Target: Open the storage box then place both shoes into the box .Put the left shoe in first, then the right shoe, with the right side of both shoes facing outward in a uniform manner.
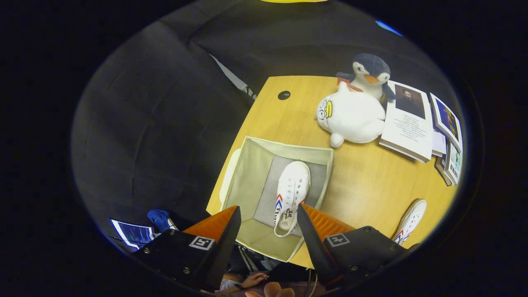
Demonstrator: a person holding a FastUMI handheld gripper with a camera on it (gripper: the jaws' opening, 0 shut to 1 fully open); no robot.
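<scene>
The claw (pixel 268 214) is seen from above the desk (pixel 363 185), its two fingers spread wide apart with nothing gripped between them. Directly between and just beyond the fingertips the open storage box (pixel 247 173) is found, a pale fabric bin with a grey floor, standing at the near edge of the desk. Inside it one white shoe (pixel 291 194) is laid on the floor of the box, toward the box's 3 o'clock wall, its toe pointed to 12 o'clock and its heel toward the fingers; red and blue chevrons are shown on its side and a loop of lace is draped over the heel end. The shoe appears to be clear of both fingers, though the right finger's tip overlaps the box's edge in this view and contact cannot be judged with certainty. A pale rounded piece, possibly the box's lid (pixel 228 175), is glimpsed against the box's 9 o'clock wall. The second white shoe (pixel 409 225) is left on the desk at about 4 o'clock from the box, just beyond the right finger's body and near the desk's edge. At 1 o'clock from the box a white plush toy (pixel 352 117) is set, with a penguin plush (pixel 370 74) touching it behind. Several books (pixel 408 121) are spread at 2 o'clock, beside the plush toys. A person's hand (pixel 255 280) is seen beneath the claw.
</scene>
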